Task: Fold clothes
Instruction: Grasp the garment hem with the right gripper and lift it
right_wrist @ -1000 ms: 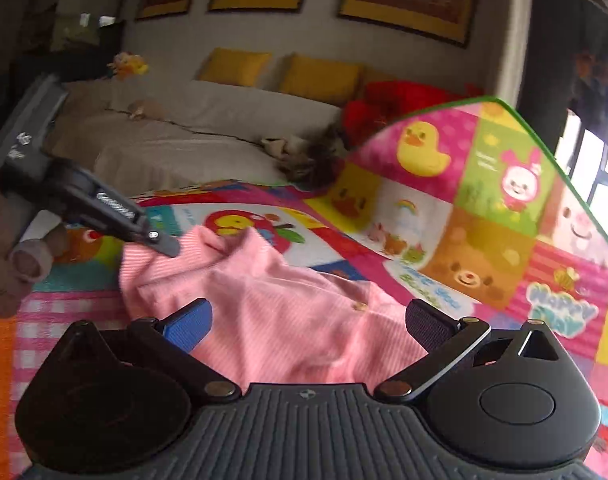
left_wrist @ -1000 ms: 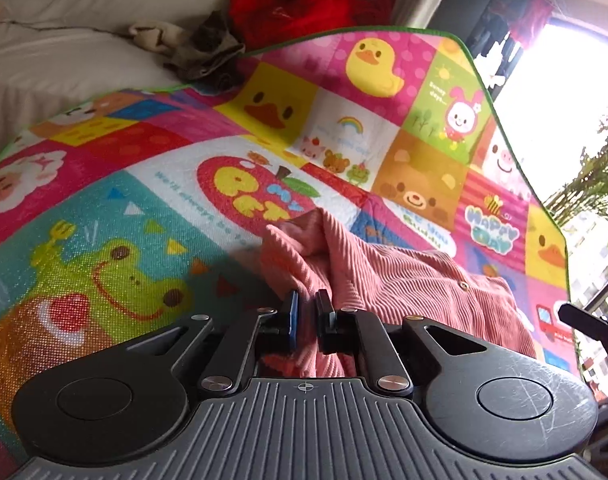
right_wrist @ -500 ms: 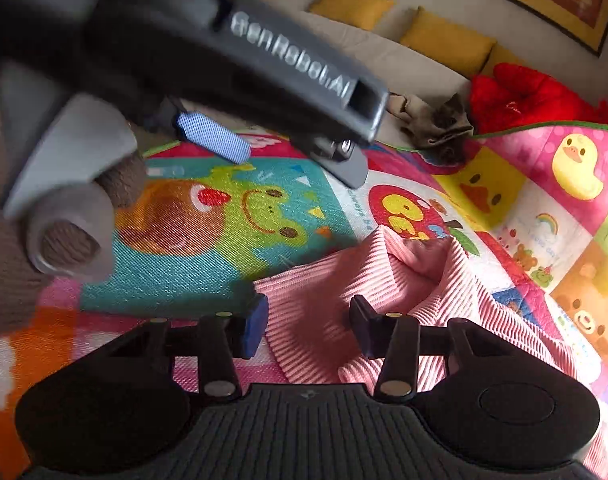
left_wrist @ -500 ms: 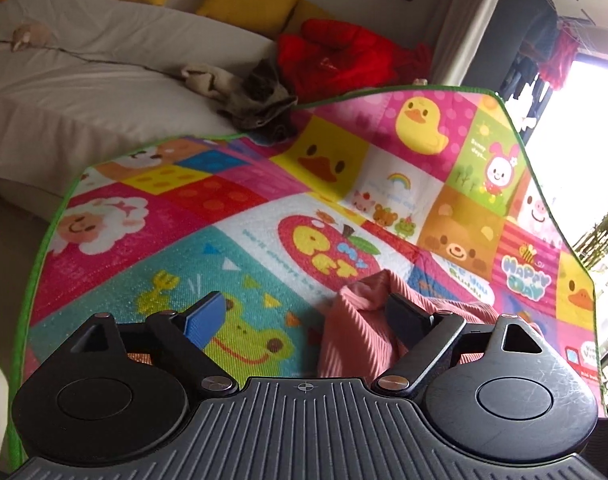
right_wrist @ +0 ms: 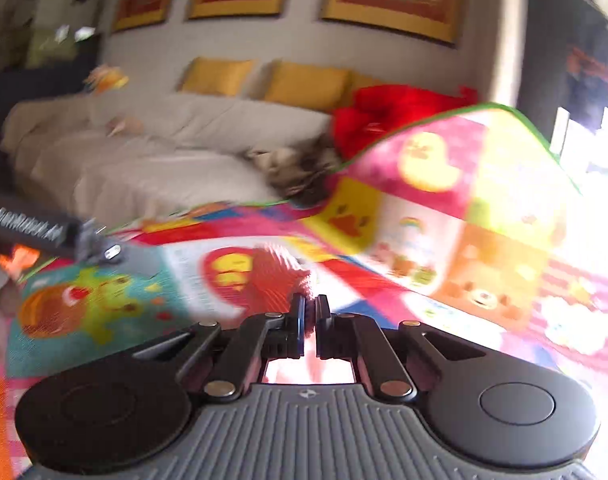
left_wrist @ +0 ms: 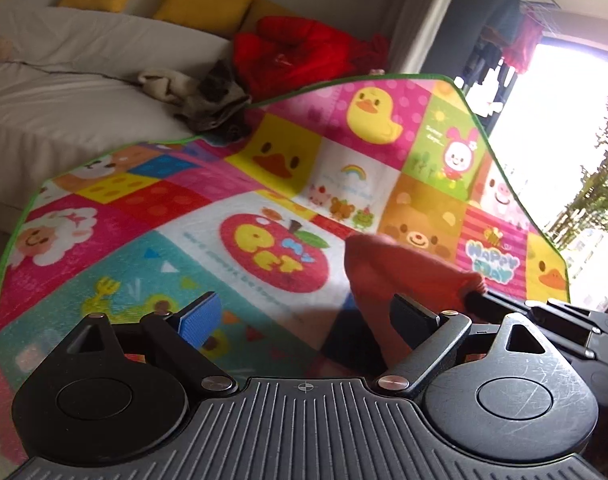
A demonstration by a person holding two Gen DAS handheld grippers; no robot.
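A pink ribbed garment (left_wrist: 388,264) is lifted above the colourful play mat (left_wrist: 151,208). In the left wrist view my left gripper (left_wrist: 304,316) is open and empty, and the garment hangs just past its right finger. In that view my right gripper (left_wrist: 480,298) grips the cloth's edge at the right. In the blurred right wrist view my right gripper (right_wrist: 310,320) is shut on the pink garment (right_wrist: 275,276), a fold rising above the fingertips. The left gripper's body (right_wrist: 31,230) shows at the left edge of that view.
A beige sofa (left_wrist: 63,80) with yellow cushions (left_wrist: 199,4) stands behind the mat. A red jacket (left_wrist: 295,52) and a grey-beige heap of clothes (left_wrist: 207,100) lie on it. A bright window (left_wrist: 564,128) is at the right.
My left gripper let go of the pink garment, opened and drew back. My right gripper closed on the garment and lifted it off the mat.
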